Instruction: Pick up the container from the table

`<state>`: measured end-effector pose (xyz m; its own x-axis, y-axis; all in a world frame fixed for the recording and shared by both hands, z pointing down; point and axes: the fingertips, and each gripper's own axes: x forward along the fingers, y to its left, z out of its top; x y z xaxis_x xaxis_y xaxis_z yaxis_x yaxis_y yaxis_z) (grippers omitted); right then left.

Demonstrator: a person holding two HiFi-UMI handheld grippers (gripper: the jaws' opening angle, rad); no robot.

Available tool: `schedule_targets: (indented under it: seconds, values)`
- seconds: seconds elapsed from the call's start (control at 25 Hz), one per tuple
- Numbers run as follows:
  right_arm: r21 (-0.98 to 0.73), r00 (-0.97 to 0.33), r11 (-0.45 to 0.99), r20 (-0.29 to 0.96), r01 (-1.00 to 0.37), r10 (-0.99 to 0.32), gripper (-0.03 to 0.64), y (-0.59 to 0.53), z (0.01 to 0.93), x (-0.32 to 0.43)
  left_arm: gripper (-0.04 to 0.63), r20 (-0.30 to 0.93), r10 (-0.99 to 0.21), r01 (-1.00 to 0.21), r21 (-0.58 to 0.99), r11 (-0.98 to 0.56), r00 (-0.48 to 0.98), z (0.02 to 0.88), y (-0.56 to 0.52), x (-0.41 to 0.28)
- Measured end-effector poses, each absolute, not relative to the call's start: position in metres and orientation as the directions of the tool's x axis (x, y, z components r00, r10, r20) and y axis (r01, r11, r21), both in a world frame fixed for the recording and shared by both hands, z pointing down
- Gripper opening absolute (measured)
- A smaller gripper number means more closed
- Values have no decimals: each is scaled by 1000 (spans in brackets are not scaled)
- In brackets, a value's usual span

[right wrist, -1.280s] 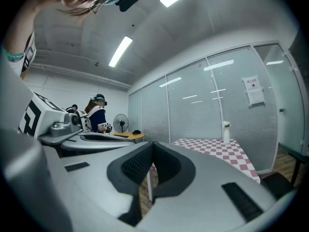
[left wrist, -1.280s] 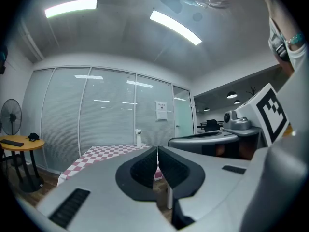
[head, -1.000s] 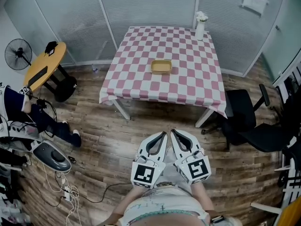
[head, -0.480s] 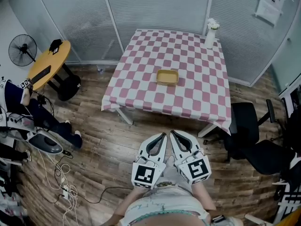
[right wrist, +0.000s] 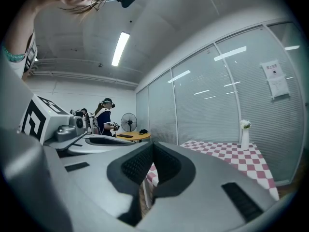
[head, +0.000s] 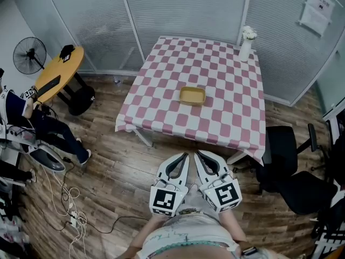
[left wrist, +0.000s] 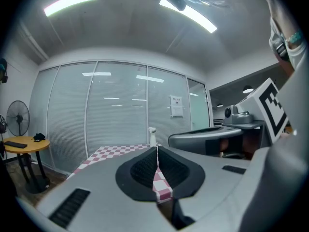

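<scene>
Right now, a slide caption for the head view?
Left gripper and right gripper, both shut, face the container on the table.

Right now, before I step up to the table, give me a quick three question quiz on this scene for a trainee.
1. True or false: the left gripper already holds the container.
2. What stands at the far right corner of the table? A) a white vase B) a kettle C) a laptop
3. Fill the gap: the right gripper has its jaws ____.
Key: 1 false; 2 A; 3 shut.
</scene>
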<state>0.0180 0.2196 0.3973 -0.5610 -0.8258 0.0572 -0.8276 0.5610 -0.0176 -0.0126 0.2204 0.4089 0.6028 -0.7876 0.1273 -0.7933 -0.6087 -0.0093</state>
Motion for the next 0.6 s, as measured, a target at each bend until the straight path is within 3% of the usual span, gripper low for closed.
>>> schedule_targets:
  seconds: [0.6]
  values:
    - [-15, -564, 564, 58, -826, -824, -6, 188, 405, 62, 17, 126, -816, -821, -16, -571, 564, 412, 185, 22]
